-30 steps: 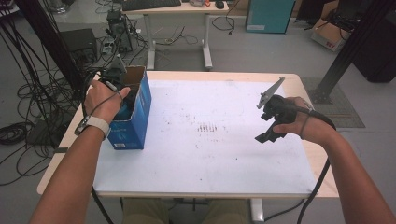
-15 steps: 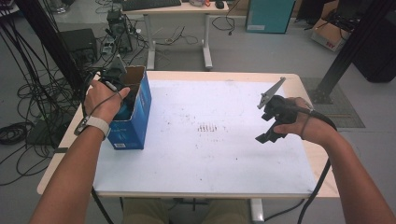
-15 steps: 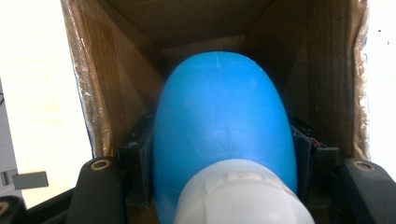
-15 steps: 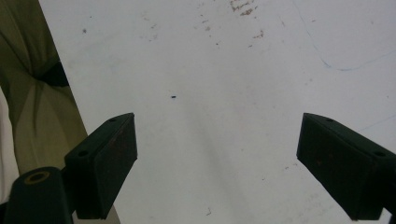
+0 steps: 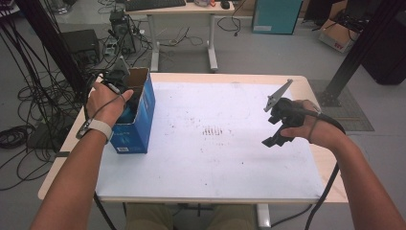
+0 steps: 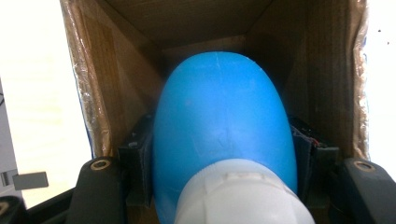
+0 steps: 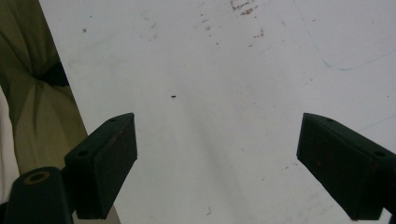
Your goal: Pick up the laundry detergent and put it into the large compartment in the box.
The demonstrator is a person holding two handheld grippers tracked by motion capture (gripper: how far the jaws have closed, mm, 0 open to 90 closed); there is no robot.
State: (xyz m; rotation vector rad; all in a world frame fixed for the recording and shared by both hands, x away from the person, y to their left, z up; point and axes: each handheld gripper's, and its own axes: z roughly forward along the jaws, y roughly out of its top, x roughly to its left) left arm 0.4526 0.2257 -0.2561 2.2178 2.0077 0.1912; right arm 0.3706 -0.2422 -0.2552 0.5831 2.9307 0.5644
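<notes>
High view first: a white-topped counter (image 5: pixel 206 158) with a pale wood rim, its surface scuffed with small dark marks near the middle. Past its far edge, at twelve o'clock, a second light wood desk (image 5: pixel 182 9) stands on white legs, and black cables (image 5: pixel 28 120) sprawl over the grey floor at nine o'clock. A teal cabinet (image 5: pixel 275 17) sits at one o'clock beyond the counter, well apart from the work.

At the counter's ten o'clock corner stands an open-topped blue cardboard box (image 5: pixel 139 120), upright, brown on the inside. Its walls close in on the left gripper (image 5: pixel 125 98), which dips into the box mouth from above with the person's left hand (image 5: pixel 105 103) wrapped round it. Left gripper view takes us inside: brown cardboard walls left, right and ahead, and between the two black jaws a rounded bright blue plastic bottle (image 6: pixel 224 130) with a white cap end nearest the camera. Both pads press against its sides, clamped tight on it down in the box.

Over at three o'clock, the right gripper (image 5: pixel 274 140) hangs above bare counter, well apart from the box. Right gripper view shows its jaws spread wide, nothing between them, speckled white surface below.
</notes>
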